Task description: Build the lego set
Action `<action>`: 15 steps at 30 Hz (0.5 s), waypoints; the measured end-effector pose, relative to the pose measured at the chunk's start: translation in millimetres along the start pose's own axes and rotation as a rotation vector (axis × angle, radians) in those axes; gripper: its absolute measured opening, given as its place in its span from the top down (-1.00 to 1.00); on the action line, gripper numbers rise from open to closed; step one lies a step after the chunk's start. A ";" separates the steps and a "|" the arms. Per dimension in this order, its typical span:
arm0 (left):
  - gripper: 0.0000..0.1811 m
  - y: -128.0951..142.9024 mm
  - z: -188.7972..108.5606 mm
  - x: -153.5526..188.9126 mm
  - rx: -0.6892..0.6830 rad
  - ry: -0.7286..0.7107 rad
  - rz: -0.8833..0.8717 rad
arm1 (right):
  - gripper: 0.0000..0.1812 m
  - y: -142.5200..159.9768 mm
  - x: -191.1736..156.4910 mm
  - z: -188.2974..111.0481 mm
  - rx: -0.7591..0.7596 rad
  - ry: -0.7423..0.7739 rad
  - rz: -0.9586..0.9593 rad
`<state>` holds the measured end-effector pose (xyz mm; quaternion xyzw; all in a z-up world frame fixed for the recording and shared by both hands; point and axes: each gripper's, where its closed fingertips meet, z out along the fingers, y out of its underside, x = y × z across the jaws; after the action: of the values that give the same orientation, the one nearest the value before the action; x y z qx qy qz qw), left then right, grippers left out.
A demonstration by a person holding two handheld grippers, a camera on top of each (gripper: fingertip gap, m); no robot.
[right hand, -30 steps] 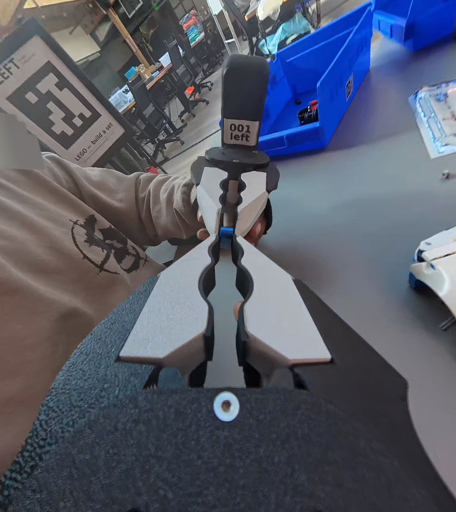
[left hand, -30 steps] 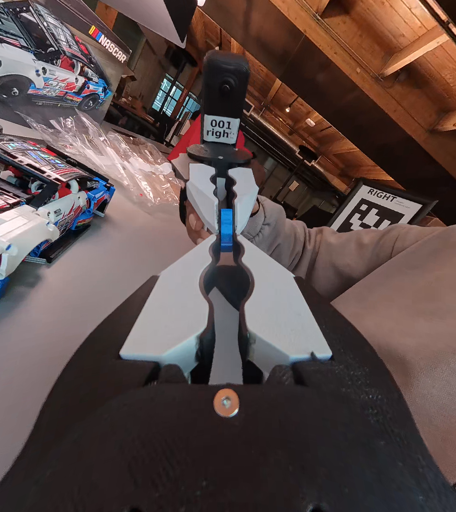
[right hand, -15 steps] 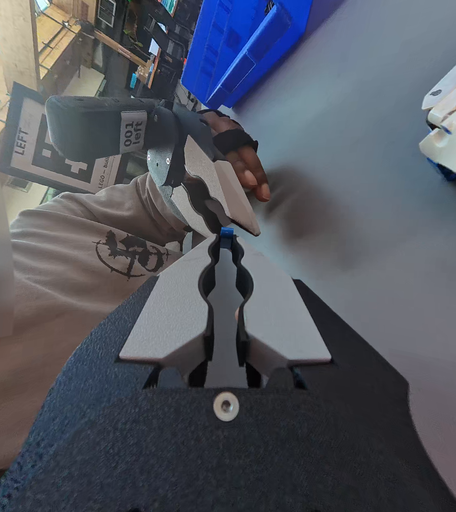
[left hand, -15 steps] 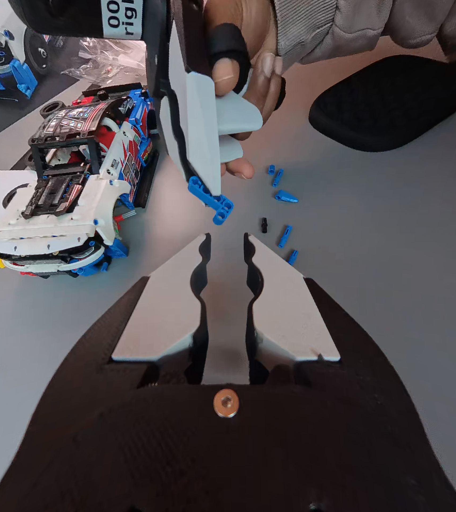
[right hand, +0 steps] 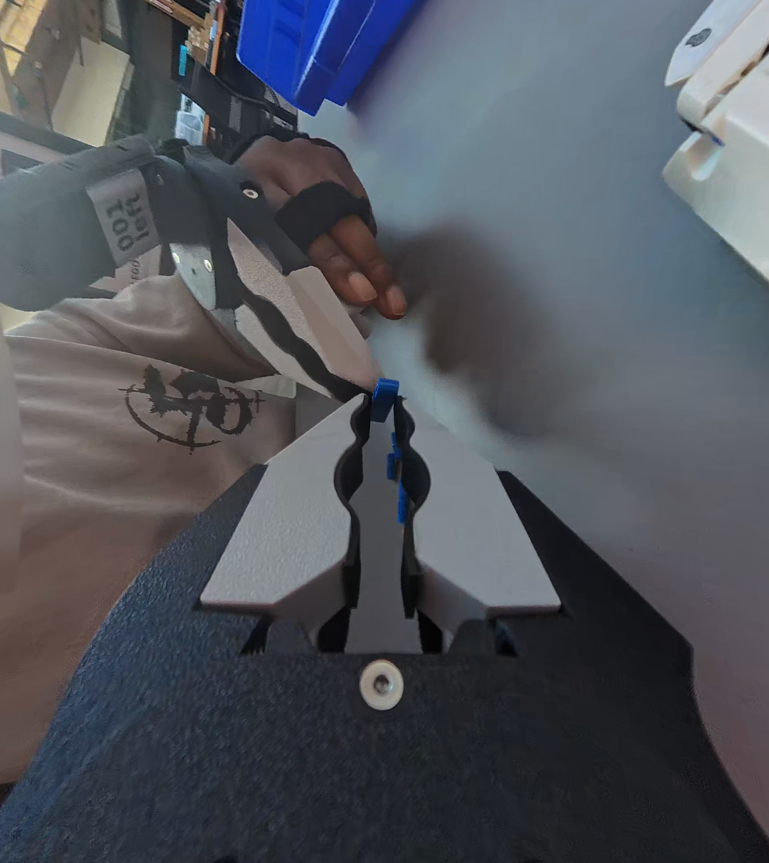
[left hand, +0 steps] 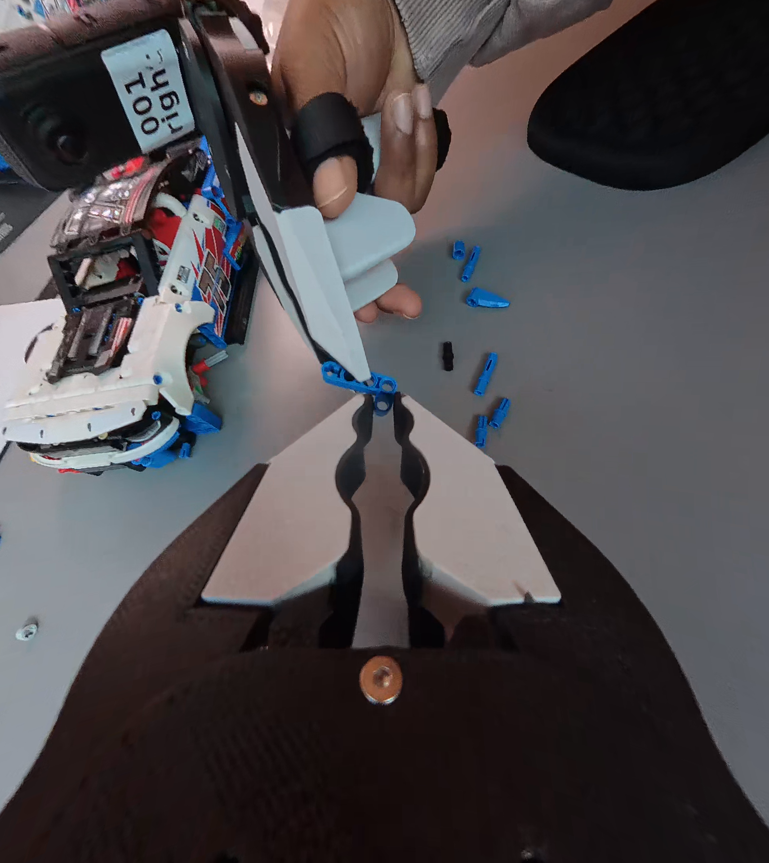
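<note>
Above the counter (left hand: 653,420), between the views: the blue L-shaped beam (left hand: 363,384) was held just over the grey surface, beside the partly built car (left hand: 139,336).
Right tongs (left hand: 363,376): closed on the beam's long arm.
Left tongs (left hand: 381,402): drawn narrow around the beam's short end (whether it was truly pinched or only touched cannot be told).
Step in hand: a hand-over or re-grip of the beam was judged to be under way, before it could be fitted to the car.
Next move: one firm hold would be needed, then a release by the other pair.
Loose parts: blue pins (left hand: 485,373) and a black pin (left hand: 448,356) were scattered nearby.
Room: a blue bin (right hand: 307,51) was seen at the counter's far side (much blurred).
</note>
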<state>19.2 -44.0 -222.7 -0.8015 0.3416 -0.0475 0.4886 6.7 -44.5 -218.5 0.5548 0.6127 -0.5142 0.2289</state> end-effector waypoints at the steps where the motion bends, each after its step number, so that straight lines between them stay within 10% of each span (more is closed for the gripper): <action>1: 0.94 3.8 2.7 1.3 -0.027 0.013 -0.029 | 0.89 0.9 8.0 -0.4 -0.014 0.069 -0.045; 15: 0.94 26.3 16.4 22.3 -0.180 0.119 -0.149 | 0.82 74.7 7.7 1.4 -0.300 0.687 -0.745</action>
<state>29.7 -52.6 -258.4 -0.8609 0.3124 -0.1001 0.3889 72.5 -53.1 -253.7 0.3972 0.8750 -0.2558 -0.1061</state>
